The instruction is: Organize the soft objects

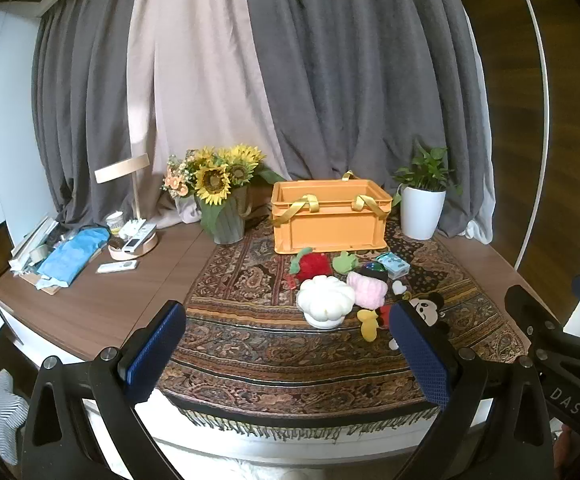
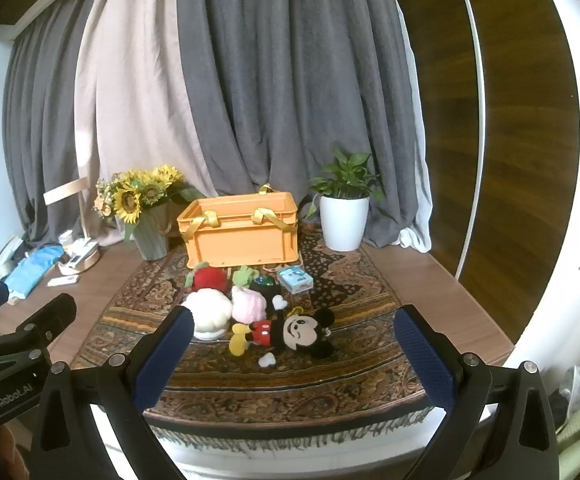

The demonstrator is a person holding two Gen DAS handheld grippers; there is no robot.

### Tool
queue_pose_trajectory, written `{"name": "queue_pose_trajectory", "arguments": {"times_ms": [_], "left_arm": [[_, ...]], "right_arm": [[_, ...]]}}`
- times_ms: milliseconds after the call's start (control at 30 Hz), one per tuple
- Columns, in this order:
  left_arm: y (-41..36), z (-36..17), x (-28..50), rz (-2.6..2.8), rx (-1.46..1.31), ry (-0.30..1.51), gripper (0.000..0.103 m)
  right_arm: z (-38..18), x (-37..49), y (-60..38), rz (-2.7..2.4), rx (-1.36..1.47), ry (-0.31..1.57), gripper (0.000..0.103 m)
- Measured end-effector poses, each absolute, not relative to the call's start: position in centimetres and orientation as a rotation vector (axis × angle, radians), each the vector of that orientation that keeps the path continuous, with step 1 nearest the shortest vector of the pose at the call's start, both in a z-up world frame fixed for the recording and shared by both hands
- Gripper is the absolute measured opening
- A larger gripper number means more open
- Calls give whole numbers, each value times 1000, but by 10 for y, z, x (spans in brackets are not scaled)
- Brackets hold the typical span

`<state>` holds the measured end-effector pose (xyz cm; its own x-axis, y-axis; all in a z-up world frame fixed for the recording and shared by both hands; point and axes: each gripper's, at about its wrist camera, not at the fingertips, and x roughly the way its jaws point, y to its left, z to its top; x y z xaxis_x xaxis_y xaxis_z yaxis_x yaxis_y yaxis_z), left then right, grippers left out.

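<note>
Two blue padded fingers of the left gripper [image 1: 286, 344] sit closest to us, spread wide apart with nothing between them. The right gripper [image 2: 292, 348] looks the same, its blue fingers far apart and holding nothing. Both float above the near edge of the brown patterned rug with a fringe [image 2: 250, 392], which lies on the brown wooden table [image 2: 430, 280].

Soft toys lie in a bunch on the rug. In the right wrist view, the Mickey Mouse plush doll with red shorts and yellow shoes [image 2: 286, 334] lies on its side at the near edge of the bunch. At 10 o'clock from it is the white puffy round cushion toy [image 2: 210, 314], and the pink fuzzy soft toy [image 2: 248, 304] touches that one. Behind them sit the red plush fruit with green leaves [image 2: 208, 278], the small green plush toy [image 2: 244, 276] and a dark round toy with a shiny top [image 2: 264, 284]. A small light blue box [image 2: 295, 279] stands at 12 o'clock from the doll.

Just behind the toys, at 12 o'clock, stands the open orange plastic crate with yellow ribbon handles [image 2: 242, 236]. At 10 o'clock from it is a grey vase of sunflowers [image 2: 142, 204]. At 2 o'clock is a green plant in a white pot [image 2: 344, 216]. Grey and beige curtains [image 2: 250, 80] hang behind everything.
</note>
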<state>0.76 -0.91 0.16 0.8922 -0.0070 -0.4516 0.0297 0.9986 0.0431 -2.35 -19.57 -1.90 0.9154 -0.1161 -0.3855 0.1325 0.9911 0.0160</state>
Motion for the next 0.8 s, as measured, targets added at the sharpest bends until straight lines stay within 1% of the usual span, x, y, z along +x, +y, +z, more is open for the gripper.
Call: {"name": "queue_pose_trajectory", "arguments": {"times_ms": [800], "left_arm": [[-11, 0, 8, -20, 52, 469, 103]], "right_arm": [[-23, -16, -199, -124, 51, 405, 101]]}}
